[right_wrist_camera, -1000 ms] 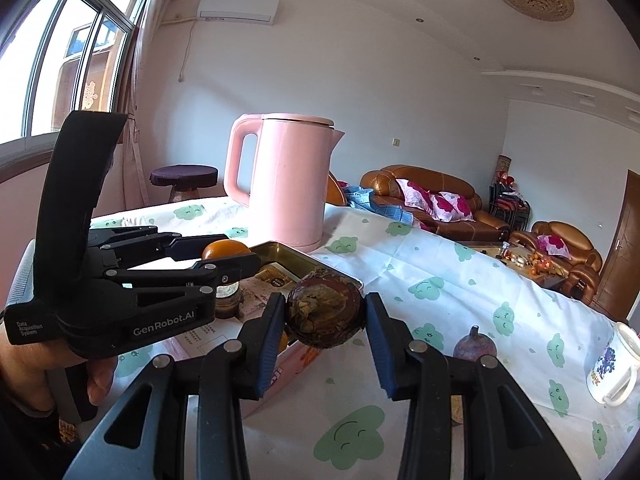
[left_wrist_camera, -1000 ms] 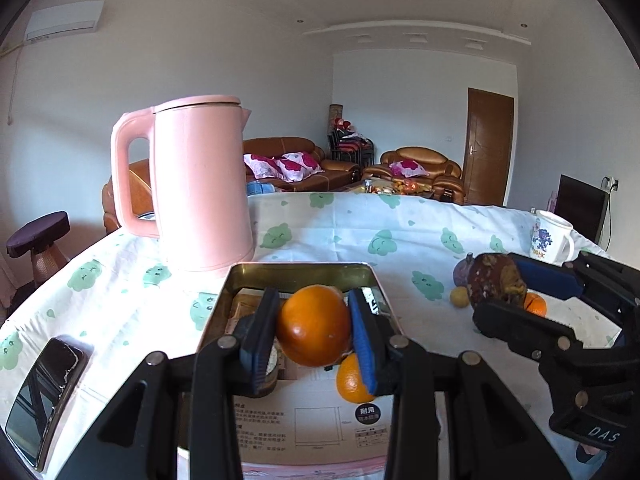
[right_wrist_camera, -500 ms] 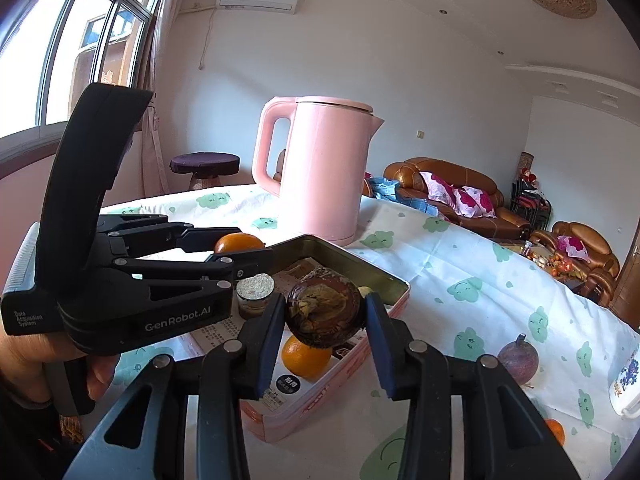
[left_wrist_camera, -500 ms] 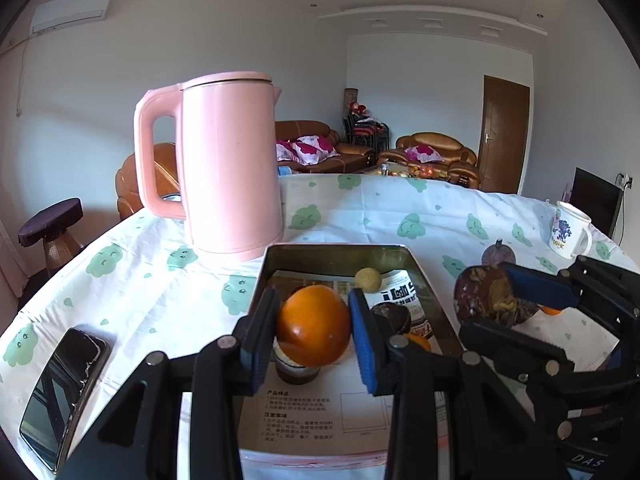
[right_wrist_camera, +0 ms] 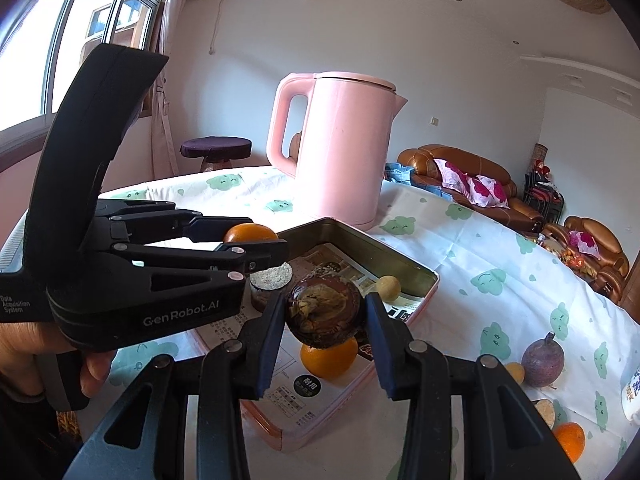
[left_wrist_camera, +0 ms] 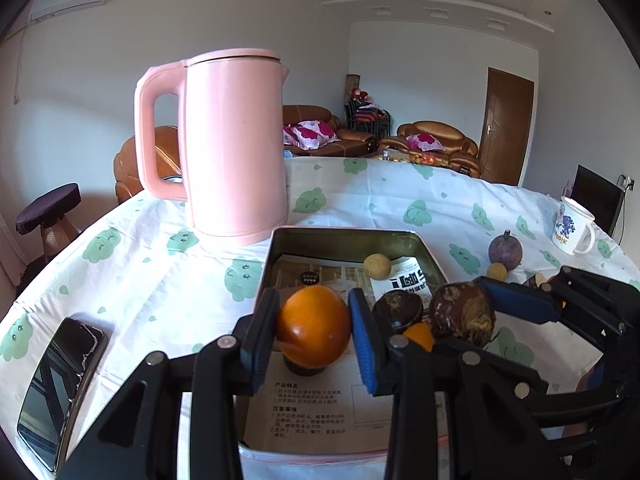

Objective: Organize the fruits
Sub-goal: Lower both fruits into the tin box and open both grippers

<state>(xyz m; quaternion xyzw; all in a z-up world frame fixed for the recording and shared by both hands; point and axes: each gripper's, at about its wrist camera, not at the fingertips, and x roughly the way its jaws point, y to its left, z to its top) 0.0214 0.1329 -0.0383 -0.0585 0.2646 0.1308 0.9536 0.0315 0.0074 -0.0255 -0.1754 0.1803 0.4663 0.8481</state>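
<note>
Between the blue pads of the left claw [left_wrist_camera: 313, 328] sits an orange [left_wrist_camera: 313, 325], clamped and held above the near end of the tin tray [left_wrist_camera: 347, 236]. Just to its right the right claw [right_wrist_camera: 325, 312] is clamped on a dark brown fruit [right_wrist_camera: 324, 311], also over the tray, with the left claw's black body close alongside and a hand [right_wrist_camera: 24, 354] wrapped round its handle. Under the held fruits the tray is lined with printed paper [left_wrist_camera: 320, 412]; on it lie a second orange [right_wrist_camera: 329, 357], a dark round fruit [left_wrist_camera: 398, 311], a small jar with a pale top [right_wrist_camera: 270, 280] and, farther back, a small yellow ball-like fruit [left_wrist_camera: 377, 266]. On the table [left_wrist_camera: 132, 280], left of the tray, a phone [left_wrist_camera: 60, 388] lies flat. To the right on the green-patterned cloth rest a purple fruit [right_wrist_camera: 543, 364], another small yellow one [left_wrist_camera: 497, 271] and an orange [right_wrist_camera: 569, 440] near the edge. Beyond the tray's far rim a tall pink kettle [left_wrist_camera: 236, 144] stands upright, blocking the view behind it. A white mug [left_wrist_camera: 572, 232] sits far right. Sofas [left_wrist_camera: 432, 142] line the back of the room.
</note>
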